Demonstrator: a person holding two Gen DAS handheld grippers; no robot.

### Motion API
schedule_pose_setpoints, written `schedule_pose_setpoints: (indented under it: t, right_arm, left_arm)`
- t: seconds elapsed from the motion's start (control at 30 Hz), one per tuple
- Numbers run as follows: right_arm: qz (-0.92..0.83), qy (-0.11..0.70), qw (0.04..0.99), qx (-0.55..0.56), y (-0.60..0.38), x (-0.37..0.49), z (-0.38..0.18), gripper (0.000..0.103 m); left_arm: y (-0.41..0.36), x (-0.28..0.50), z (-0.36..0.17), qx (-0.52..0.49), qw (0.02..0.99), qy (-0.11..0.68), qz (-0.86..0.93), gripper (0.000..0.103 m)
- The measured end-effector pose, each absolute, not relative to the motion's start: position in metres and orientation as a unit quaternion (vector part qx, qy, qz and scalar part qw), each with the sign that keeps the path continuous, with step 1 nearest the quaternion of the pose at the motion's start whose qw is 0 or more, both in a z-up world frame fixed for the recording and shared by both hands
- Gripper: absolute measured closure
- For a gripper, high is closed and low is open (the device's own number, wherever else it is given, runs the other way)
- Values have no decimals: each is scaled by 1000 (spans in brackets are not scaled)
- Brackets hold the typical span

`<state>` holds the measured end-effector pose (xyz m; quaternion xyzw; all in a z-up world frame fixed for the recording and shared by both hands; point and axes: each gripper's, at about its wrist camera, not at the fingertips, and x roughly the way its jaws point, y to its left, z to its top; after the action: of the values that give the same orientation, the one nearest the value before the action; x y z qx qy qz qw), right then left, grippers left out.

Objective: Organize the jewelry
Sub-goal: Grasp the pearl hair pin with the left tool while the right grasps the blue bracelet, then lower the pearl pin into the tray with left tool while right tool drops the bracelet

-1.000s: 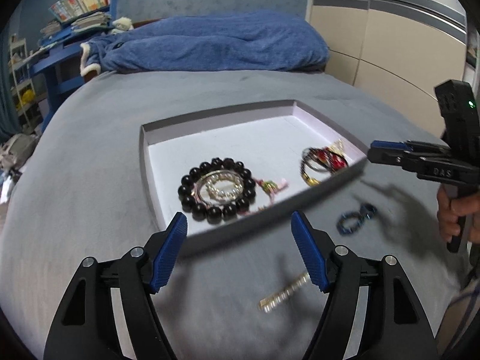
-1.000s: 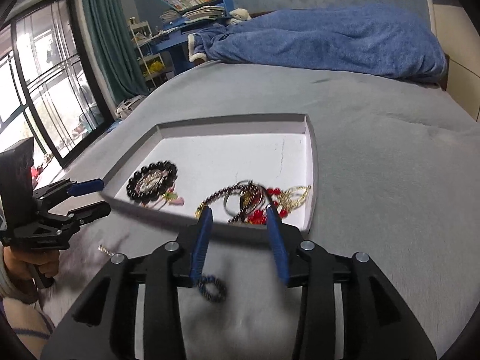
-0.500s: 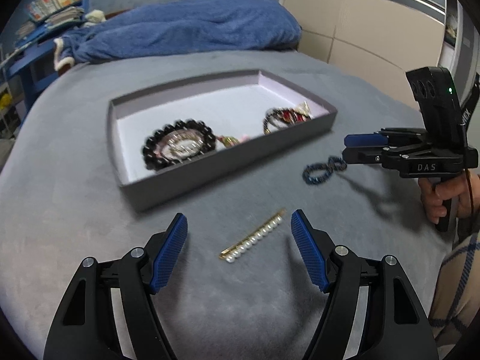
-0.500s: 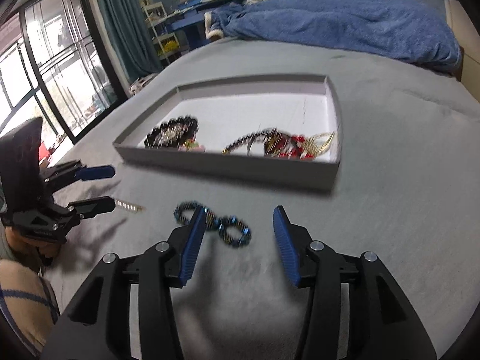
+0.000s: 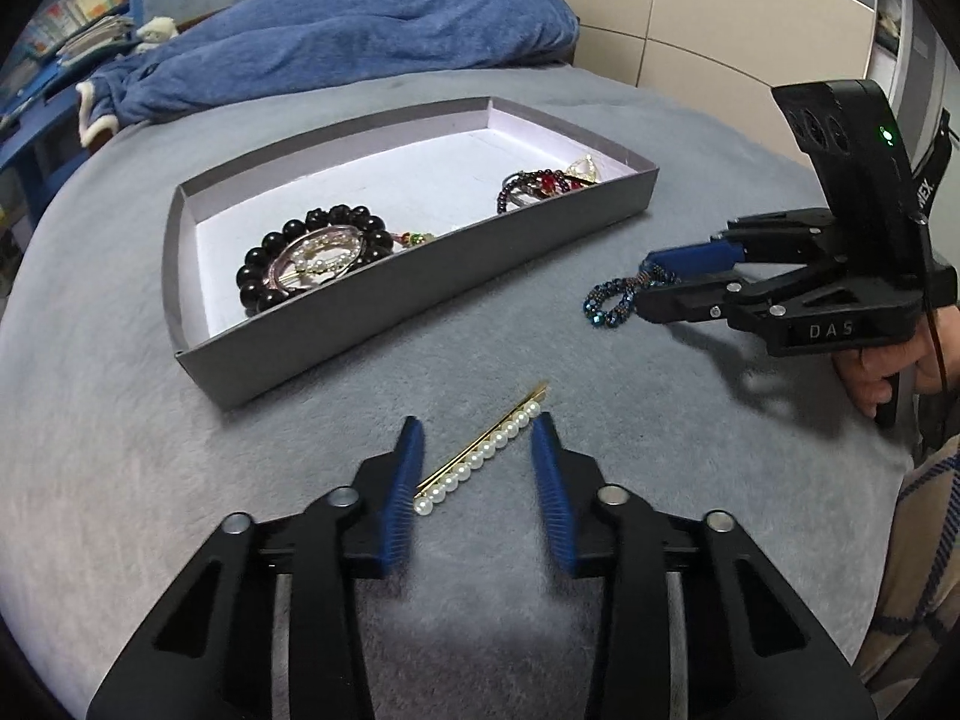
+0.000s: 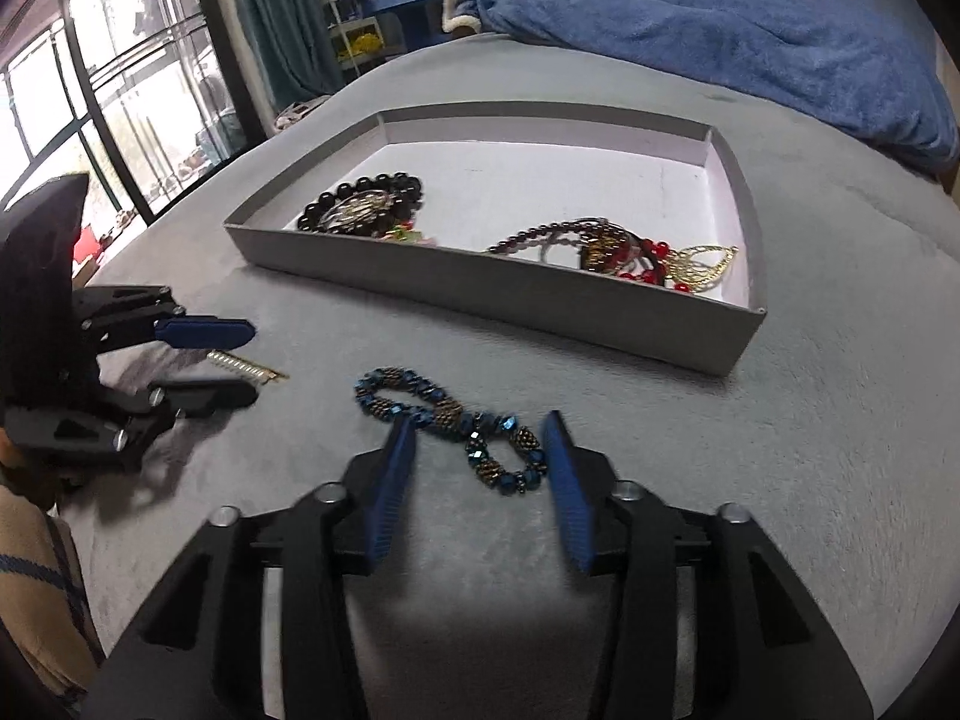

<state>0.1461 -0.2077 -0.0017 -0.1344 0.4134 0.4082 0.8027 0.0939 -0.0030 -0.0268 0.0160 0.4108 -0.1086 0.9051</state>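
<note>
Hairpin (image 5: 483, 451): gold bar with a row of pearls, lying flat on the grey bed cover, just in front of the tray's near wall; it runs slantwise between the left fingers.
Blue bracelet (image 6: 453, 427): dark blue and bronze beads twisted into a figure-eight, flat on the bed cover, near the tray's front wall and to the right of the hairpin; one loop lies between the right fingers, the other reaches out past the left one.
Left gripper (image 5: 477, 462): fingers spread, one on each side of the hairpin's pearl end, neither pad plainly touching it.
Right gripper (image 6: 477, 462): fingers spread around the bracelet's near loop, not pinching it; contact cannot be told.
Tray (image 5: 420, 267): shallow grey box with a white floor, resting on the bed toward its middle.
Black bracelet (image 5: 318, 261): large black beads in the tray's left end, ringing a smaller pearl piece.
Red tangle (image 6: 624, 255): dark and red beads with gold filigree, heaped in the tray's right end.
Blanket (image 5: 336, 42): blue, bunched along the far edge of the bed.
</note>
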Motion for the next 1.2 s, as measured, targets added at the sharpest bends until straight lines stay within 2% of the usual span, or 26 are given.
schedule_pose_setpoints:
  t: [0.07, 0.17, 0.6, 0.73, 0.77, 0.9, 0.93, 1.2]
  right_arm:
    - [412, 413, 801, -132, -209, 143, -1, 75]
    - [421, 417, 797, -117, -214, 139, 0, 79]
    - [449, 422, 782, -92, -212, 135, 1, 80]
    - [453, 422, 779, -96, -211, 133, 1, 95]
    - [455, 421, 779, -95, -211, 132, 2, 95]
    - [460, 414, 780, -90, -213, 130, 6, 96]
    - [463, 410, 781, -88, -214, 129, 8, 96]
    - [479, 368, 794, -71, -212, 126, 42, 96]
  left_arm:
    - [-6, 93, -27, 23, 905, 411, -109, 69]
    - [-10, 93, -27, 31, 904, 409, -116, 71]
    - [-14, 98, -30, 36, 899, 421, -118, 69]
    - [-16, 97, -30, 41, 899, 419, -116, 69]
    - [-17, 97, -29, 42, 900, 418, -117, 72]
    - [-15, 93, -27, 29, 900, 413, -135, 95]
    - [-16, 92, -26, 27, 900, 413, -139, 97]
    - [-16, 84, -8, 8, 913, 382, -145, 97]
